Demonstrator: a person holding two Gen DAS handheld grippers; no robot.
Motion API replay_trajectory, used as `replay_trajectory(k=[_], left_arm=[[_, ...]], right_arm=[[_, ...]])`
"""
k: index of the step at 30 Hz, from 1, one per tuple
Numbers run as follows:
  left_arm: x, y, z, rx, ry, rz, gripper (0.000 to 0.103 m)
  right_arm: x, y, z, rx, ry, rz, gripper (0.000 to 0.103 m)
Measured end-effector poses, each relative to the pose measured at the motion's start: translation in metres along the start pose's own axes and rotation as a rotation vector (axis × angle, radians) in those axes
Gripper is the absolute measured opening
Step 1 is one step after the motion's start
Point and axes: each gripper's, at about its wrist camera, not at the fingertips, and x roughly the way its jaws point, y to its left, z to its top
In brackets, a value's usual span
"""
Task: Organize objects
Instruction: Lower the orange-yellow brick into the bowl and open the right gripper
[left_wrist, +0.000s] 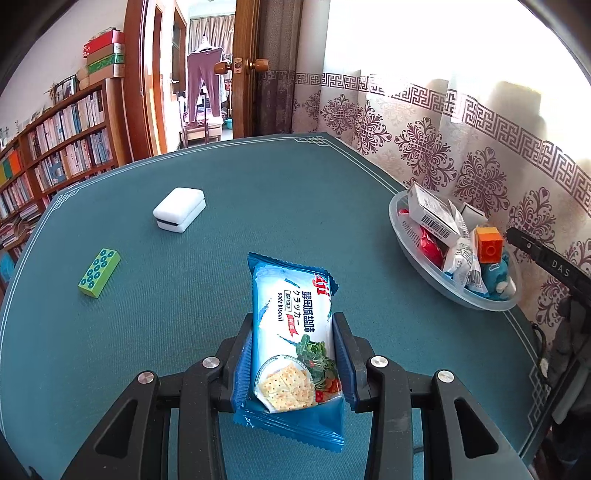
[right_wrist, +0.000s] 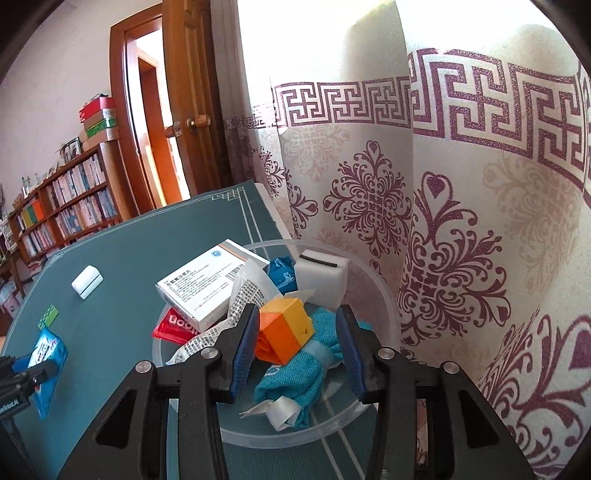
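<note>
The left gripper (left_wrist: 293, 354) is pinching a blue cracker packet (left_wrist: 291, 332) between its blue pads, one pad on each long edge, with the packet sticking forward over the green table mat (left_wrist: 221, 206). The wrapper reads "soda biscuit" beside lines of Chinese and Japanese characters, under a red brand name partly cut off that ends in "ji"; a picture of square crackers and salad sits at the near end. From the right wrist view the same packet (right_wrist: 46, 354) shows at the far left, clamped in the other tool.

The right gripper (right_wrist: 299, 350) hangs over a clear plastic bowl (right_wrist: 384, 295) at the table's edge by the patterned curtain (right_wrist: 461, 221). Its fingers are spread; an orange and yellow block (right_wrist: 284, 332) lies between them, touching the left pad and apart from the right one. Whether it is being held cannot be told.

Also in the bowl are a white medicine box (right_wrist: 207, 284) with a barcode and Chinese print, a red sachet (right_wrist: 173, 326) with letters reading "oon", a white sponge (right_wrist: 321, 273) with a dark stripe, a teal cloth (right_wrist: 295, 376) and crinkled printed wrappers.

Out on the mat lie a second white sponge (left_wrist: 180, 208) and, nearer, a green building block (left_wrist: 99, 272) with blue studs, well apart from the bowl. The right tool's arm (left_wrist: 554, 266) carries the letters "DAS".
</note>
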Motion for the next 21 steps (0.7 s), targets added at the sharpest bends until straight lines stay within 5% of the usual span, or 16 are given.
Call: replay_trajectory(k=[21], left_arm=[[0.001, -0.074, 0.043, 0.123, -0.045, -0.118, 0.041]], right_arm=[[-0.033, 0.007, -0.031, -0.076, 0.016, 0.067, 0.045]])
